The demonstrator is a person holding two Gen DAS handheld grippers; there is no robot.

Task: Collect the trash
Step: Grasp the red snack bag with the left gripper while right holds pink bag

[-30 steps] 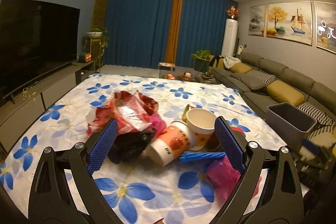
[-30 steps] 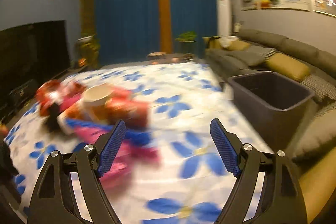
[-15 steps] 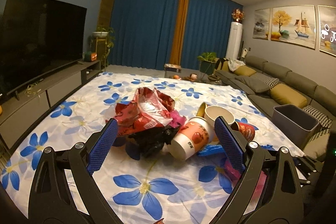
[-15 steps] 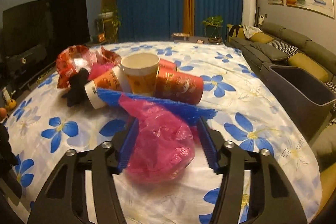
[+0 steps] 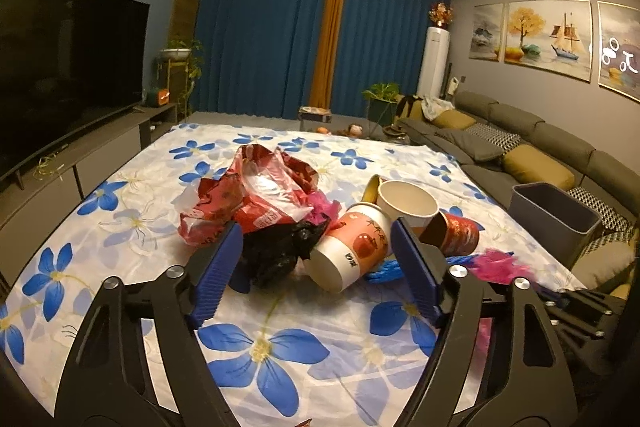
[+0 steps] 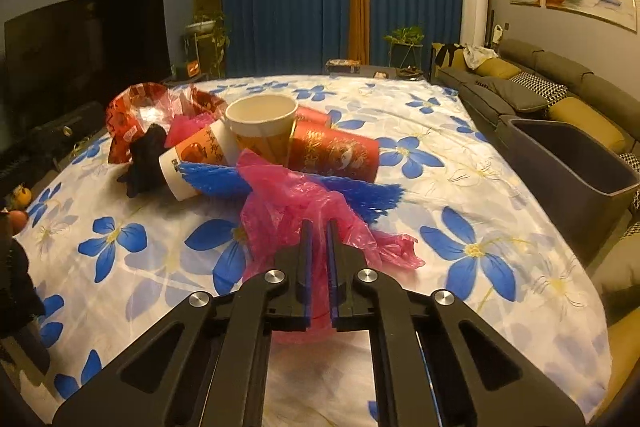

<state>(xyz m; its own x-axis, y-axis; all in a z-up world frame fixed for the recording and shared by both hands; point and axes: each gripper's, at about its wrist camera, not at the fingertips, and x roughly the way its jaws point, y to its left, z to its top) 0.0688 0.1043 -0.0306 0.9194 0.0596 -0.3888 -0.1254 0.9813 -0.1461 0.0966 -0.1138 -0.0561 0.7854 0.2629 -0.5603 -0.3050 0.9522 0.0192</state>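
Pink plastic bag pinched in right gripper beside blue foam net; left gripper spread wide near tipped paper cup.

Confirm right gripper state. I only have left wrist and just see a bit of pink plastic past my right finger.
Observer: The right gripper is shut on the pink plastic bag, pinching a fold at its near end.
Operator: Bag free of the pile?
Observer: Not from what the right wrist view shows. The bag's far end drapes across the blue mesh, which lies in front of the cups.
Operator: Anything in the bin?
Observer: The grey bin stands just off the table's right edge. The inner wall I can see is bare, but the bottom is hidden.
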